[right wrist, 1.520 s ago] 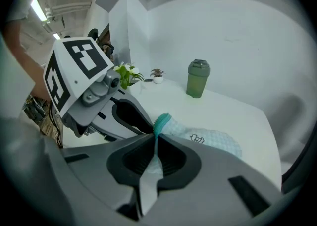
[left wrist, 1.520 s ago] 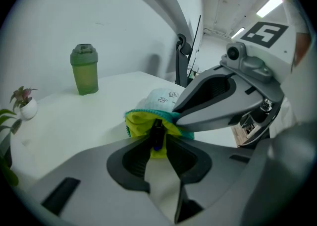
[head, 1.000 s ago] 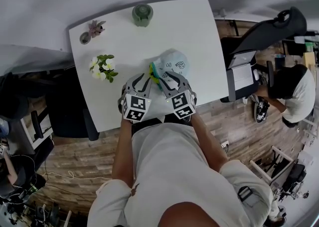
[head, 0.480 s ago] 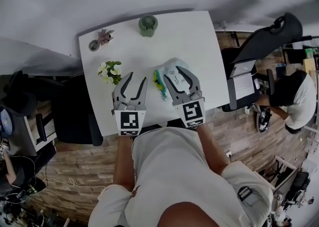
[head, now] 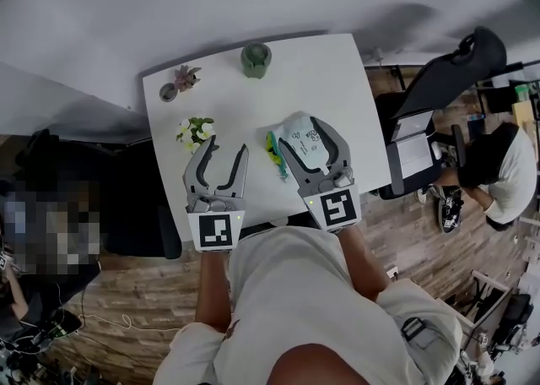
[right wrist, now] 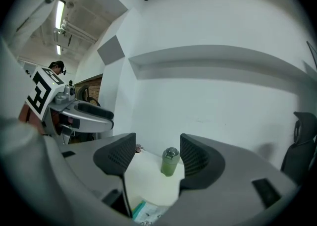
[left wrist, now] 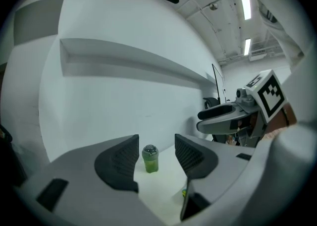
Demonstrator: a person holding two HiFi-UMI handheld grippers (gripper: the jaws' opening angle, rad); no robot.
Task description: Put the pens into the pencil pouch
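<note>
The pale blue pencil pouch [head: 301, 138] with printed figures lies on the white table [head: 253, 105], and green and yellow pens [head: 276, 155] lie at its left edge. My right gripper [head: 315, 138] is held above the pouch, jaws opening with nothing between them. My left gripper [head: 224, 160] is raised over the table's near part, left of the pens, jaws opening and empty. A corner of the pouch [right wrist: 148, 214] shows low in the right gripper view. Both grippers point almost level toward the far wall.
A green lidded cup [head: 256, 58] stands at the table's far edge, also visible as the cup [left wrist: 150, 158] and the cup [right wrist: 169, 161]. A white flower bunch [head: 195, 131] and a small potted plant [head: 185, 79] sit at the left. A black chair [head: 451, 71] stands to the right.
Both grippers have lifted off the pouch and pens, drawn back toward me and tilted up to level, and their jaws have spread. The pouch and pens stay on the table.
</note>
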